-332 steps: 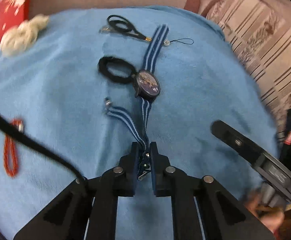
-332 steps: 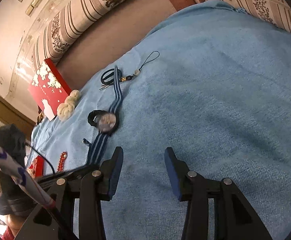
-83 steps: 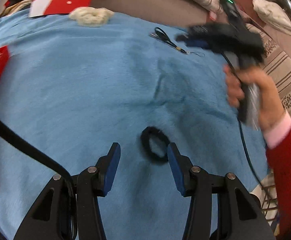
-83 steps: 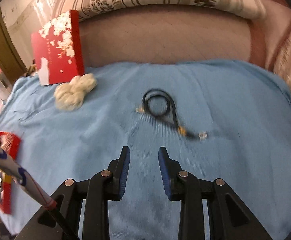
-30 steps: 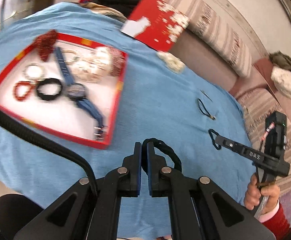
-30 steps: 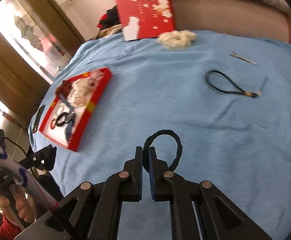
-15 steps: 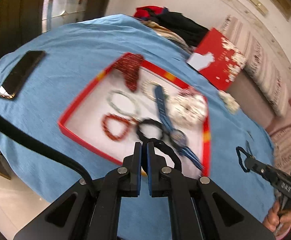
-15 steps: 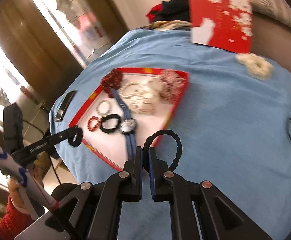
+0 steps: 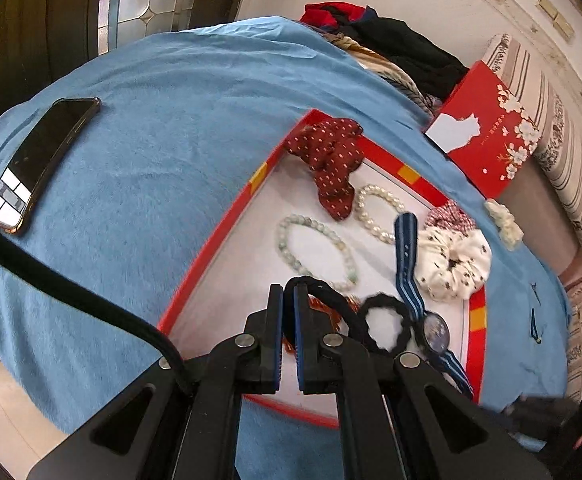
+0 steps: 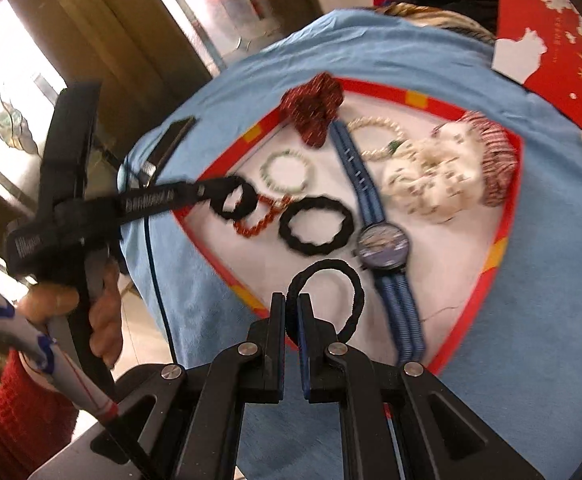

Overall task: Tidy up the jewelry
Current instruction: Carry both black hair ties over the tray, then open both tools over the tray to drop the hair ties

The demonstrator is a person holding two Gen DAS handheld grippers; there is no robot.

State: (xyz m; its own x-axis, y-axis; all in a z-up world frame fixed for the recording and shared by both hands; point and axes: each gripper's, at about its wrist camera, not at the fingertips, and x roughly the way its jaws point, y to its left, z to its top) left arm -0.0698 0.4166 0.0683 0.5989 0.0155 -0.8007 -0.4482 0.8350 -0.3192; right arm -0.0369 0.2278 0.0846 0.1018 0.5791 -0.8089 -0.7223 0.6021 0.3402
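Hovering now over the red tray (image 9: 211, 236), both hand-held grippers, hair ties clamped

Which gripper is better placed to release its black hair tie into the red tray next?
Right, probably. The right gripper holds its black loop over bare white floor inside the red tray. The left gripper holds its black tie at the tray's rim, above the red bead bracelet.
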